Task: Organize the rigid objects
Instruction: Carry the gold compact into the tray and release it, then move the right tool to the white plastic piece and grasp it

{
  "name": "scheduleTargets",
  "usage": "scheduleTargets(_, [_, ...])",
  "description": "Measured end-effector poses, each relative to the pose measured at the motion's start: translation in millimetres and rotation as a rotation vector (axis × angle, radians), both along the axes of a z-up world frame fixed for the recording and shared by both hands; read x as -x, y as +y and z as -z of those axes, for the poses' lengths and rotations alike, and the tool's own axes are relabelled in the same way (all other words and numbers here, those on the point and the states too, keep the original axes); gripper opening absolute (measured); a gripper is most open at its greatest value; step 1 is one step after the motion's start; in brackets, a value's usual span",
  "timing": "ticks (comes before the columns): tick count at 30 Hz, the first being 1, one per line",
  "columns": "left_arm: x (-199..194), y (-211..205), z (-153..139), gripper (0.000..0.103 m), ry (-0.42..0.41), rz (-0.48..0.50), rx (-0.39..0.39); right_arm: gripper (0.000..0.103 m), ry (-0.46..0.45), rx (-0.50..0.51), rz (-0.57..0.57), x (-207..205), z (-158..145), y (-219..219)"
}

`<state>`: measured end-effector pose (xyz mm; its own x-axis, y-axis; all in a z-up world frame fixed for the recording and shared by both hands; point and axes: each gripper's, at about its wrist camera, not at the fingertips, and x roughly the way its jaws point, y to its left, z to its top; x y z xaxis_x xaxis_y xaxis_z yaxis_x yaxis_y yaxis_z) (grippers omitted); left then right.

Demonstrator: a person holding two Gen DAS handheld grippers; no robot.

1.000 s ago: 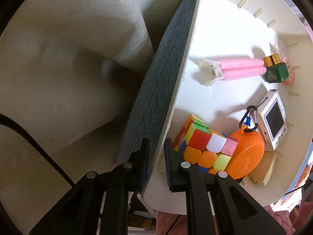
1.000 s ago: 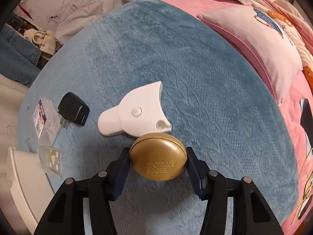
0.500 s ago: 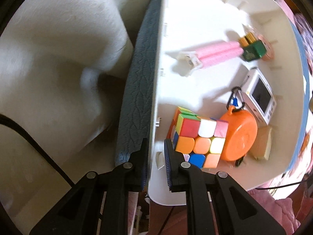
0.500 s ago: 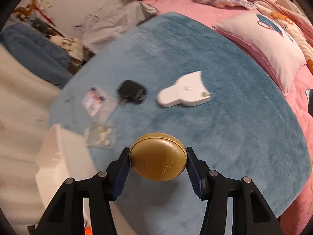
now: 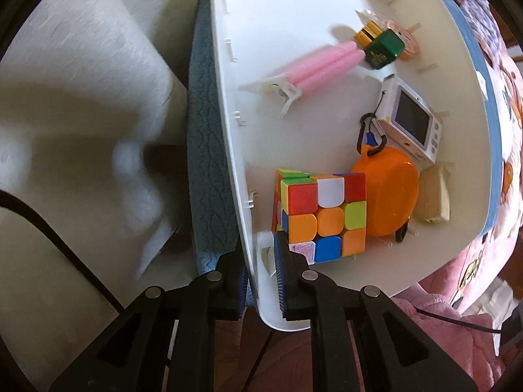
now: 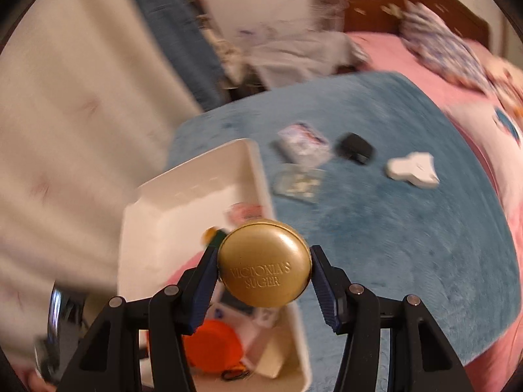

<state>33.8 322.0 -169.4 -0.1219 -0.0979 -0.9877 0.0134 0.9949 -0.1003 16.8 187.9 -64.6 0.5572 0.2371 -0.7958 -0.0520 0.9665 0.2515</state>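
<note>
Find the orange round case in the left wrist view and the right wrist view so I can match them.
Left wrist view: the orange round case lies right of centre in the white bin, beside the puzzle cube.
Right wrist view: it shows near the bottom, below the gold tin, partly hidden by the gripper.
Shared landmark: the white bin.

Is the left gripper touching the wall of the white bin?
Touching. The left wrist view shows the left gripper shut on the white bin's wall, one finger outside and one inside beside the puzzle cube.
</note>
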Motion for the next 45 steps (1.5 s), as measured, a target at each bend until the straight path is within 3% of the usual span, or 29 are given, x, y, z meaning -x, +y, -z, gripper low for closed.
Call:
scheduleTargets(5, [-3, -4, 0, 0.014, 0.001, 0.036, 0.008, 0.056, -0.117, 0.076, -0.173, 17, -19, 41])
scheduleTargets(7, [-2, -5, 0, 0.014, 0.002, 0.044, 0.011, 0.061, -0.149, 0.092, -0.223, 22, -23, 51])
scheduleTargets(9, [-4, -3, -2, 0.014, 0.002, 0.049, 0.011, 0.076, -0.168, 0.097, -0.248, 25, -26, 57])
scheduleTargets(12, [-5, -4, -2, 0.014, 0.003, 0.055, 0.008, 0.077, -0.168, 0.102, -0.26, 27, -25, 59])
scheduleTargets(24, [-11, 2, -3, 0.014, 0.018, 0.016, -0.022, 0.082, -0.101, 0.078, -0.113, 12, -18, 9])
scheduleTargets(38, [-25, 4, -5, 0.016, 0.02, -0.14, -0.078, 0.086, -0.026, 0.11, 0.077, -32, 2, -94])
scheduleTargets(42, [-34, 5, -9, 0.017, 0.009, -0.18, -0.103, 0.103, -0.009, 0.126, 0.127, -51, 12, -120])
scheduleTargets(45, [-39, 3, -11, 0.017, 0.008, -0.198, -0.126, 0.103, 0.015, 0.144, 0.147, -70, 24, -138])
